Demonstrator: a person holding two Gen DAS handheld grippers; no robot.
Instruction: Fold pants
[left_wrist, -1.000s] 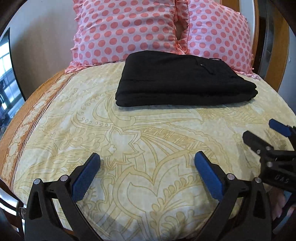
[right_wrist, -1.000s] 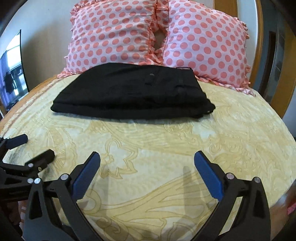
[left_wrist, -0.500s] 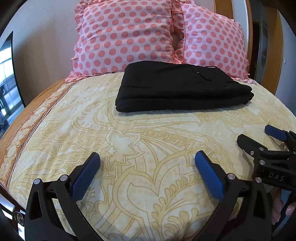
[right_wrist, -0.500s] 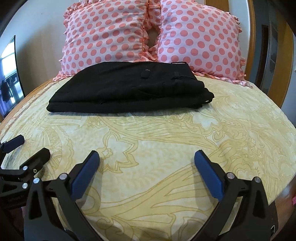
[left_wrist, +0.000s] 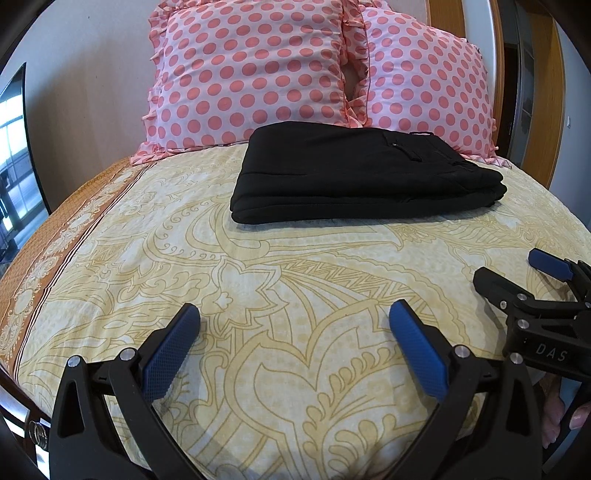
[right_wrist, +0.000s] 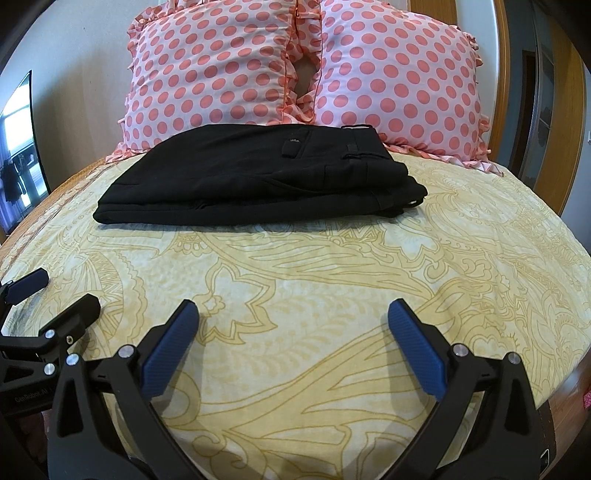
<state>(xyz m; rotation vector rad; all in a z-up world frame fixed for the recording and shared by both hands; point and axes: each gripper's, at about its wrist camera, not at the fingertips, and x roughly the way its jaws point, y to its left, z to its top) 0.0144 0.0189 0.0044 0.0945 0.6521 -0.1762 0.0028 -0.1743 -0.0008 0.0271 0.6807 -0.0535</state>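
Note:
Black pants (left_wrist: 354, 173) lie folded in a flat stack on the yellow patterned bedspread (left_wrist: 258, 288), just in front of the pillows; they also show in the right wrist view (right_wrist: 258, 177). My left gripper (left_wrist: 293, 325) is open and empty, low over the bed's near part, well short of the pants. My right gripper (right_wrist: 293, 323) is open and empty beside it. Each gripper shows at the edge of the other's view: the right gripper (left_wrist: 517, 273) and the left gripper (right_wrist: 55, 295).
Two pink polka-dot pillows (left_wrist: 251, 74) (right_wrist: 399, 77) stand against the wooden headboard (left_wrist: 550, 92). An orange border of the bedspread (left_wrist: 44, 251) runs along the left edge. A window (right_wrist: 16, 147) is at far left.
Both grippers have tilted up and drawn back slightly; the pants and pillows sit lower and more level in view. Both stay open and empty. The pants have not moved.

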